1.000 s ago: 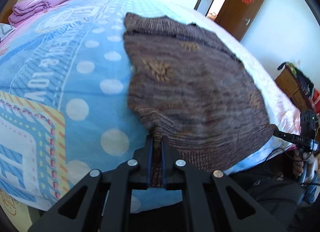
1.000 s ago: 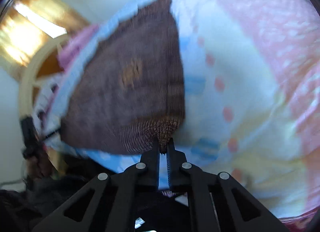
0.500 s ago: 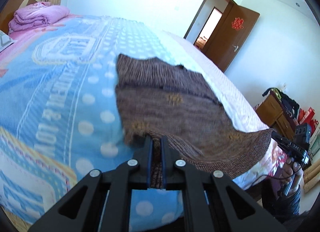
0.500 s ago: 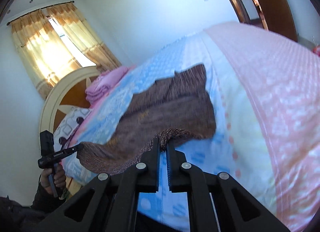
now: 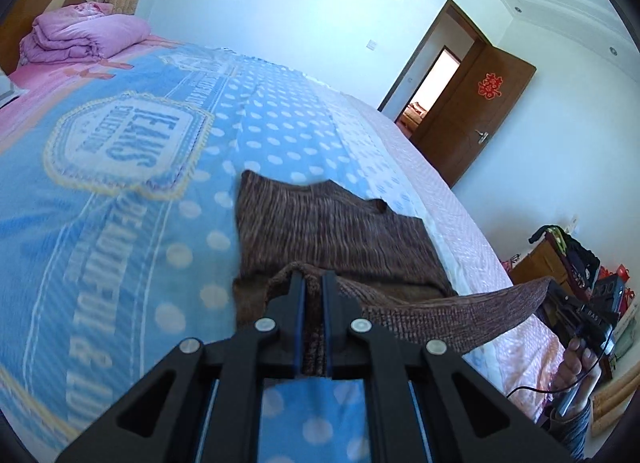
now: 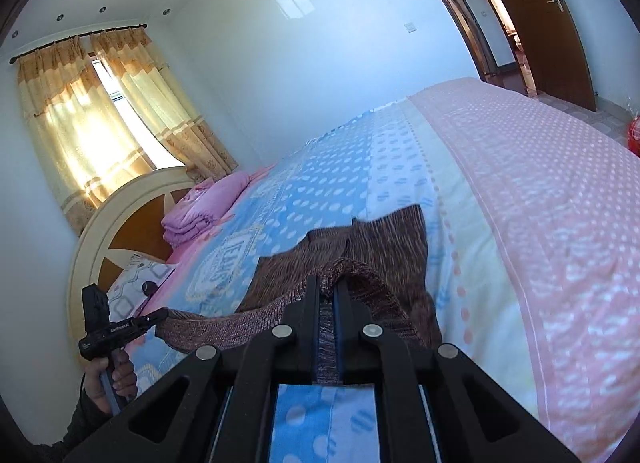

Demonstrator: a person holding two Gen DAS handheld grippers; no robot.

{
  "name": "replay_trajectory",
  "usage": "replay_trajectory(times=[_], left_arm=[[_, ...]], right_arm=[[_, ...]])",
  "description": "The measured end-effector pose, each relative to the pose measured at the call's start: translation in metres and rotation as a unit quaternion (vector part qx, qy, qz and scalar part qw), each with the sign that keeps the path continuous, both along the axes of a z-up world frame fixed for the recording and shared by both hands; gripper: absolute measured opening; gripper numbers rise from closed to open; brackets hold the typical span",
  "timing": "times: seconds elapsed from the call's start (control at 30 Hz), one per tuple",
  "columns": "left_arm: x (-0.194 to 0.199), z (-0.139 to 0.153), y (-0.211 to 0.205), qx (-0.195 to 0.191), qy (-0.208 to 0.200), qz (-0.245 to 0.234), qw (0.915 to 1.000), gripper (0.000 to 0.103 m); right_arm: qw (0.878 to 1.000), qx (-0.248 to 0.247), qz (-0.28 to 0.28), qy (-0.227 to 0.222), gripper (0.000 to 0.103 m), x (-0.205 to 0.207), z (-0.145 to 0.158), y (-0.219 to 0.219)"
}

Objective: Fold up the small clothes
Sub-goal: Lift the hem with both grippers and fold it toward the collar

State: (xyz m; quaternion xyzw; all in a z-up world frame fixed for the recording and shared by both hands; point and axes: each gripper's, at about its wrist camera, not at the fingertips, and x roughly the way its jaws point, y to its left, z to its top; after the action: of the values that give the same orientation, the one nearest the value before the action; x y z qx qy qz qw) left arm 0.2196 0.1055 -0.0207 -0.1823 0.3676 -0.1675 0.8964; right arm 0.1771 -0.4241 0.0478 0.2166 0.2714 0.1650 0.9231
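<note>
brown knit sweater (image 5: 340,231) lying near bed (image 5: 120,223) edge, hem lifting; left gripper (image 5: 313,283) and right gripper (image 6: 328,287) both clamping hem; wooden door (image 5: 472,115) standing open.

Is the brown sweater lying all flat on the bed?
No, both tools pinch the brown sweater's near edge and hold it up above the bed.

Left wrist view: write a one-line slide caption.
Left gripper shut on the brown knit garment's ribbed hem, lifting it off the blue dotted bedspread while the right gripper holds the other corner.
</note>
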Motion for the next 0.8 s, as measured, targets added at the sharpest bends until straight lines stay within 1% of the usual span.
replay_trajectory(times=[0.2, 0.3, 0.37, 0.47, 0.53, 0.57, 0.67, 0.7, 0.73, 0.77, 0.8], left_arm=[[0.045, 0.0, -0.003, 0.006, 0.007, -0.003, 1.0, 0.008], [0.069, -0.002, -0.005, 0.013, 0.011, -0.005, 0.9998, 0.008], [0.088, -0.008, -0.007, 0.024, 0.013, -0.005, 0.9996, 0.008], [0.111, -0.019, -0.005, 0.031, 0.025, 0.0, 0.9992, 0.008], [0.131, -0.034, -0.003, 0.037, 0.043, 0.007, 0.9984, 0.008], [0.139, -0.04, -0.003, 0.038, 0.052, 0.007, 0.9979, 0.008], [0.164, -0.064, -0.007, 0.062, 0.077, 0.025, 0.9948, 0.011], [0.172, -0.071, -0.008, 0.076, 0.083, 0.038, 0.9929, 0.014], [0.178, -0.076, -0.007, 0.091, 0.089, 0.053, 0.9904, 0.013], [0.182, -0.08, -0.005, 0.101, 0.093, 0.062, 0.9886, 0.013], [0.182, -0.082, -0.002, 0.103, 0.095, 0.064, 0.9881, 0.013]], right_arm=[[1.0, -0.009, -0.015, 0.012, 0.005, 0.057, 0.003, -0.003], [0.999, -0.017, -0.024, 0.023, 0.005, 0.089, -0.003, -0.004], [0.999, -0.021, -0.028, 0.035, 0.005, 0.109, -0.01, -0.003], [0.998, -0.022, -0.033, 0.054, 0.005, 0.143, -0.023, 0.0], [0.997, -0.025, -0.035, 0.07, 0.005, 0.167, -0.036, 0.005], [0.995, -0.036, -0.038, 0.079, 0.005, 0.181, -0.044, 0.008], [0.992, -0.048, -0.044, 0.111, 0.005, 0.213, -0.07, 0.01], [0.989, -0.051, -0.039, 0.133, 0.005, 0.226, -0.083, 0.011], [0.986, -0.059, -0.042, 0.15, 0.006, 0.236, -0.094, 0.01], [0.982, -0.08, -0.06, 0.157, 0.007, 0.241, -0.102, 0.009], [0.98, -0.102, -0.07, 0.157, 0.015, 0.242, -0.105, 0.01]])
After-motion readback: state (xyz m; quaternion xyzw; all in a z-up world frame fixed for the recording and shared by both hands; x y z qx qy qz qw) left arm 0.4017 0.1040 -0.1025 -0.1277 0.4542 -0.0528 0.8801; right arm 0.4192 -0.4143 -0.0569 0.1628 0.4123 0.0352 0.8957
